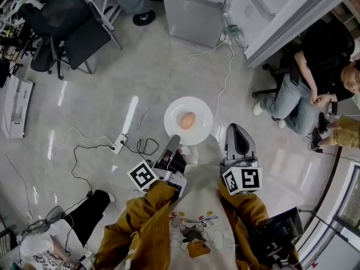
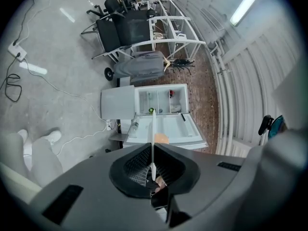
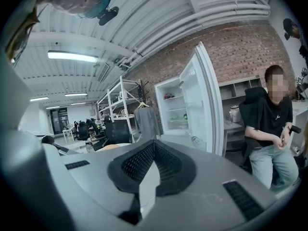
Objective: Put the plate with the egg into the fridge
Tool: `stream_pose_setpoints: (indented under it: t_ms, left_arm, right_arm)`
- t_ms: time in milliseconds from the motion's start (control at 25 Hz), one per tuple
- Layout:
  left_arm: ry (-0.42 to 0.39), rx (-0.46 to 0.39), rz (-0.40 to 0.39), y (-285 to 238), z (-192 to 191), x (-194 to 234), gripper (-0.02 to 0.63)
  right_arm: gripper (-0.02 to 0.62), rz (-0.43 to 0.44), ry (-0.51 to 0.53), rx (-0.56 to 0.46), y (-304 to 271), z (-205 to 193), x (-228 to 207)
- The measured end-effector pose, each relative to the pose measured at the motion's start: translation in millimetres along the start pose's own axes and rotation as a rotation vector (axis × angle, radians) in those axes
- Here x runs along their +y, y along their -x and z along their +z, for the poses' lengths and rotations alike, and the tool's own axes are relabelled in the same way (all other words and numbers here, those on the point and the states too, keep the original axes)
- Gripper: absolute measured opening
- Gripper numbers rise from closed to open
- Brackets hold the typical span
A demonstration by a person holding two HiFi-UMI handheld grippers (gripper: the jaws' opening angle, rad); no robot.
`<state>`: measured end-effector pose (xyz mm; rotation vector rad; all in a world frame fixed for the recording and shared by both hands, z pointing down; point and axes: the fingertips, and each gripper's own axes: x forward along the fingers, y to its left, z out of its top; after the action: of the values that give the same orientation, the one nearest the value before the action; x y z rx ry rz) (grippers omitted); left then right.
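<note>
The plate [image 1: 175, 110] is held over the floor, short of the open fridge [image 1: 191, 16], with the left gripper [image 1: 172, 144] fingers clenched on its near rim. The right gripper [image 1: 235, 133], fingers closed on nothing, sits beside it. The plate looks stiff, light and breakable. The egg [image 1: 187, 120] lies loose and could roll, so keep the plate level.

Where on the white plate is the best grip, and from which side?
Grip the plate by its thin rim, coming level from the side, as the left gripper does at the near edge. The plate is flat and the egg lies loose in the middle.
</note>
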<state>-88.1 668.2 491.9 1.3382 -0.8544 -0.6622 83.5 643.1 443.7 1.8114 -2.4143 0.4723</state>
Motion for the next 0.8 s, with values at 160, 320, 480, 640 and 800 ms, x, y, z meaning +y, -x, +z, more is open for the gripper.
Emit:
stream_pose_setpoints:
  t_ms: [160,320,480,640,800]
  left_arm:
    - [0.002,-0.032,0.019,-36.1,25.5,1.8,0.021]
    - [-0.009,-0.045,0.03,-81.1,48.2,-1.8,0.021]
    - [-0.032,-0.059,0.02,-95.9,54.5,-10.9,0.021]
    - [-0.048,-0.074,0.035,-148.8,77.6,-24.5,0.021]
    - [-0.049,-0.082,0.036,-193.1,88.6,-38.0,0.021]
  right_arm:
    - [0.008,0.015,-0.024,0.009,-48.0,5.7,-17.2]
    - [0.008,0.027,-0.049,0.005,-98.1,16.5,-39.9]
    - [0.008,0.034,-0.08,-0.016,-112.8,24.4,-51.4]
    - [0.008,0.059,-0.095,-0.011,-163.1,43.2,-76.0]
    - [0.008,0.073,-0.096,-0.012,-200.7,61.4,-101.2]
